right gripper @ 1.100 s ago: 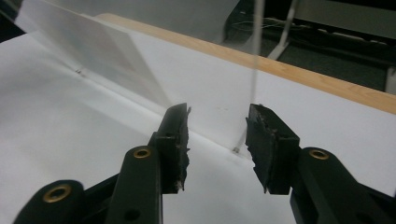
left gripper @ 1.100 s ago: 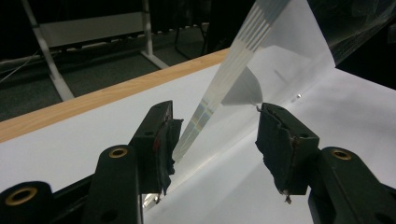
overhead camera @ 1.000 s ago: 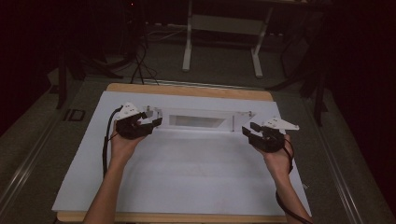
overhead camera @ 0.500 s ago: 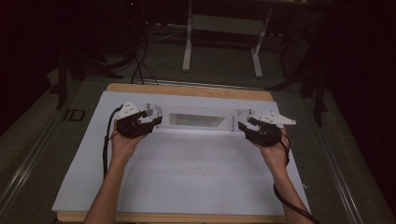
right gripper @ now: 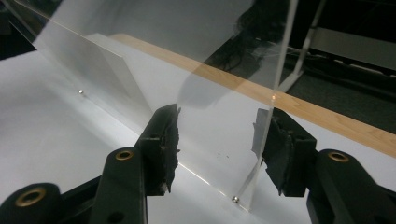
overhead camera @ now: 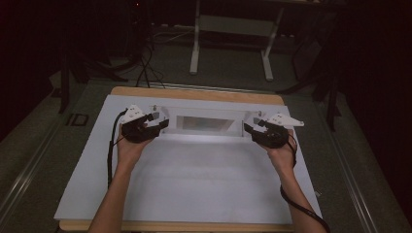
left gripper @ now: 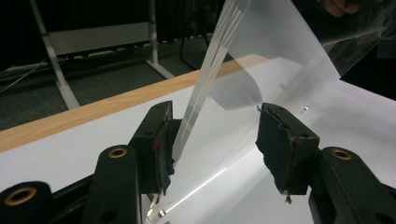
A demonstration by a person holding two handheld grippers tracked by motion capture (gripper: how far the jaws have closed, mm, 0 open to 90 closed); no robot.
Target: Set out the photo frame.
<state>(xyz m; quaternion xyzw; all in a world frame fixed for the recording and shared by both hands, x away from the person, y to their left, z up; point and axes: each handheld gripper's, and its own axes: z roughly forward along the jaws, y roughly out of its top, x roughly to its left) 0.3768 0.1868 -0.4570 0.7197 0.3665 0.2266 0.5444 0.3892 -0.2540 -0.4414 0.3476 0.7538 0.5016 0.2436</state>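
Clear acrylic panel (overhead camera: 204, 124) was stood at the table's (overhead camera: 204, 184) far edge, flanked by left gripper (overhead camera: 156, 122) and right gripper (overhead camera: 252, 128), jaws parted; the right's had just been opening.

A clear box (overhead camera: 204, 124) stands at the far side of the table (overhead camera: 194, 194), between both grippers.

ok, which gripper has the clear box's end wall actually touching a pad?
The left gripper: an end wall of the clear box lies against its left pad. The right gripper straddles its wall with gaps on both sides.
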